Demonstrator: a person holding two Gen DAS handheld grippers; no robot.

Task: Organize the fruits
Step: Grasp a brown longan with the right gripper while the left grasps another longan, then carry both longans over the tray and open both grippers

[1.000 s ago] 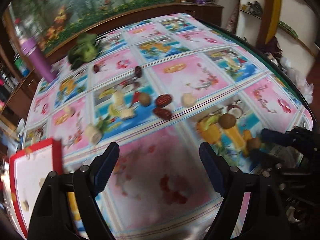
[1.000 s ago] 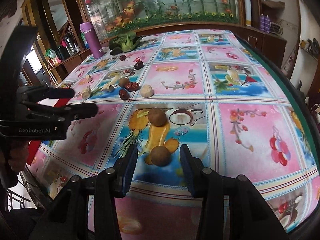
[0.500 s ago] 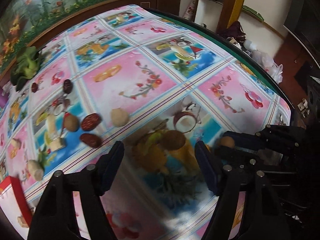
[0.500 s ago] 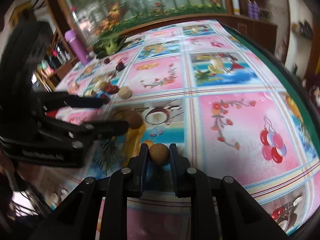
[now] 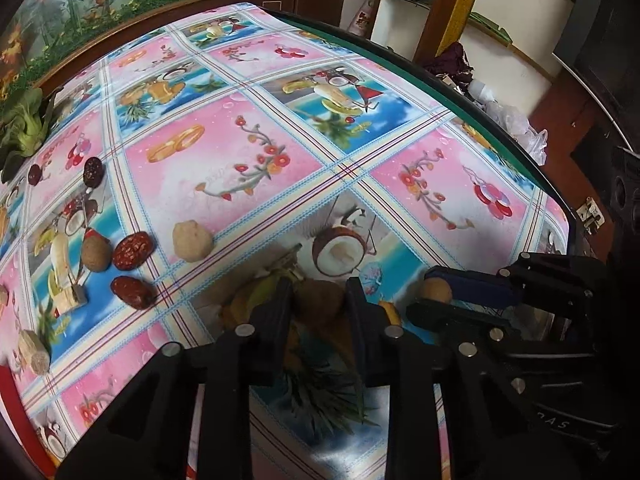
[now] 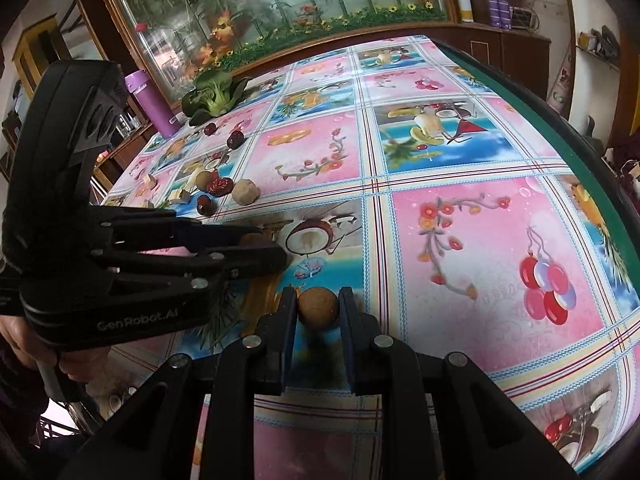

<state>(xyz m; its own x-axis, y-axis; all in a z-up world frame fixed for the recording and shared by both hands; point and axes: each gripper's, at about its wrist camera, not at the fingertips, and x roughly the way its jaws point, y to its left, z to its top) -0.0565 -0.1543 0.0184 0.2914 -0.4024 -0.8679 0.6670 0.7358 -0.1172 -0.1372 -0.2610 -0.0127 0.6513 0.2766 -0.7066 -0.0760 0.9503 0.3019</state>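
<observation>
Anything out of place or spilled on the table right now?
Nothing spilled or damaged. Loose fruits lie scattered on the tablecloth, unsorted. A leafy green vegetable sits among them at the far edge, the one non-fruit.

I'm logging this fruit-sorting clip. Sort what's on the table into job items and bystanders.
Job: round brown fruit in the right gripper; brown fruit in the left gripper; red dates; pale lump.
Bystanders: purple bottle; leafy greens.
</observation>
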